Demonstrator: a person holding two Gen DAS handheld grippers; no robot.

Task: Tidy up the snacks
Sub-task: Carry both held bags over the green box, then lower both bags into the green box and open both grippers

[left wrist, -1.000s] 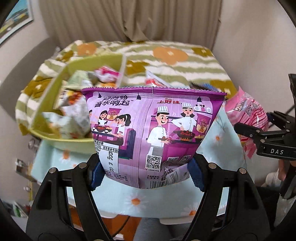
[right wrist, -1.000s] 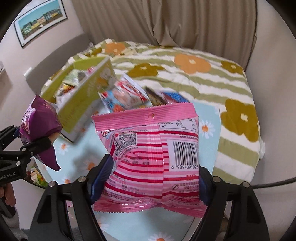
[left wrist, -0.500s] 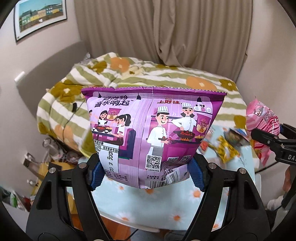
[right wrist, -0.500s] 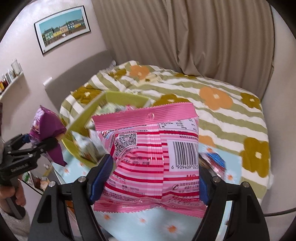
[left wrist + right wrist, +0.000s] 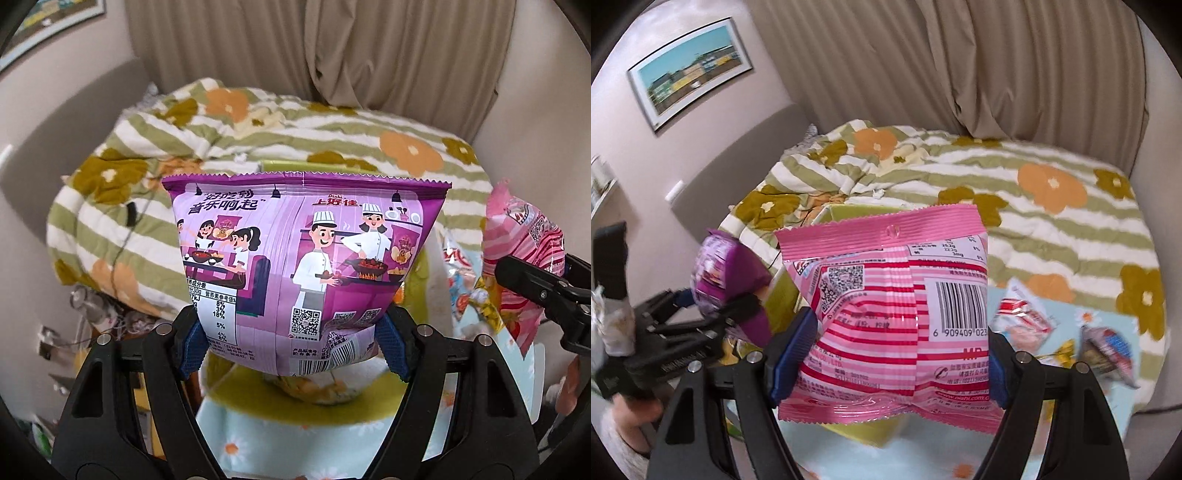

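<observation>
Between the blue pads of my left gripper (image 5: 295, 341) sits the purple snack bag (image 5: 303, 258), clamped at its lower corners and standing upright with its crimped top edge level. I have that gripper angled downward over the yellow-green bin (image 5: 243, 380), whose rim shows just under the bag; some snacks lie inside it, blurred. The bin rests on the pale blue daisy-print cloth (image 5: 258, 435).

My right gripper (image 5: 886, 356) is clamped likewise on the pink striped snack bag (image 5: 901, 314), pads pressing both sides of its lower half, barcode facing the camera. It also points downward, with the same bin (image 5: 864, 439) partly hidden behind and below the bag.

Each gripper shows in the other's view: the pink bag appears at the right edge of the left view, the purple bag at the left of the right view, so the two are held side by side and apart. A hand in a light sleeve (image 5: 617, 435) grips the left tool's handle at the lower left.

Loose snack packets (image 5: 1027, 321) lie on the cloth to the right of the pink bag. A striped floral quilt (image 5: 1034, 192) lies beyond, below the beige curtain (image 5: 960, 62).
</observation>
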